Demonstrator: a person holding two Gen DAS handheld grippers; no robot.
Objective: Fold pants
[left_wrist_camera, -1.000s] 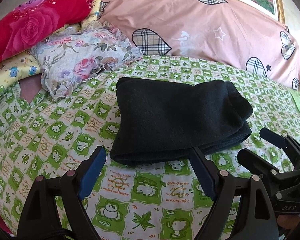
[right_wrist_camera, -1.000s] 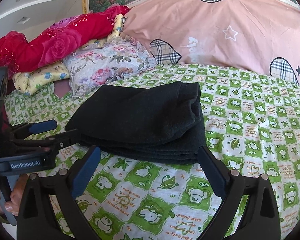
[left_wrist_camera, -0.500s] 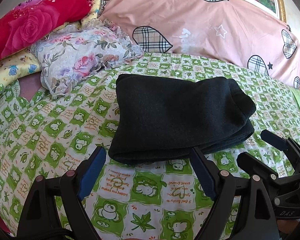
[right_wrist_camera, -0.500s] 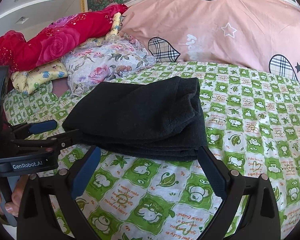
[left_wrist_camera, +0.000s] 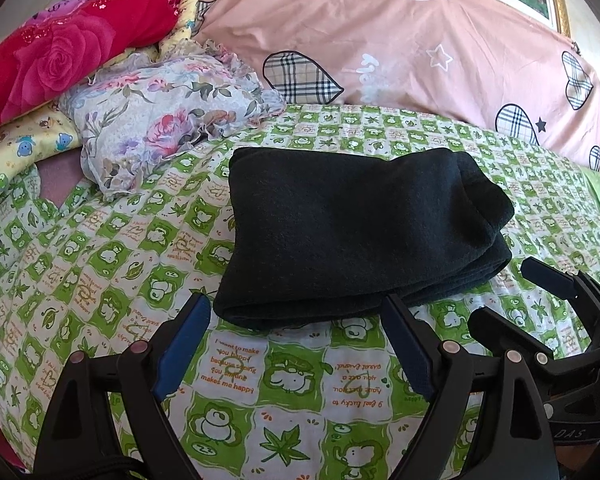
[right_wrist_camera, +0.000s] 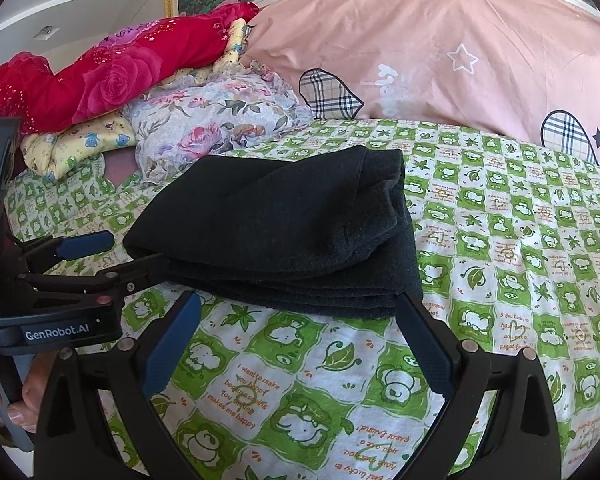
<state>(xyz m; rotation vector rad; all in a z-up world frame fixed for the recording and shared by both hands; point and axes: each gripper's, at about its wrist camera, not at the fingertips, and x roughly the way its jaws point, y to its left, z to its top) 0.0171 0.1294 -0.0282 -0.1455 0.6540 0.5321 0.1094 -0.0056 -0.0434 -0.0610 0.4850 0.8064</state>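
- Both tongs, my left gripper (left_wrist_camera: 292, 344) and right gripper (right_wrist_camera: 296, 340), hang spread wide, gripping nothing.
- Folded black pants (left_wrist_camera: 352, 232) lie on the green-checked bedsheet (left_wrist_camera: 100, 248), just beyond my fingertips.

The green-and-white checked cotton bedsheet (left_wrist_camera: 100, 264) carries orange print, "I want to make you happy", in a white square just in front of the folded black pants (left_wrist_camera: 352, 232); beside it, upside down, "9 feel lucky to have you". The black left gripper (right_wrist_camera: 112, 258) body reads "GenRobot.AI" in white
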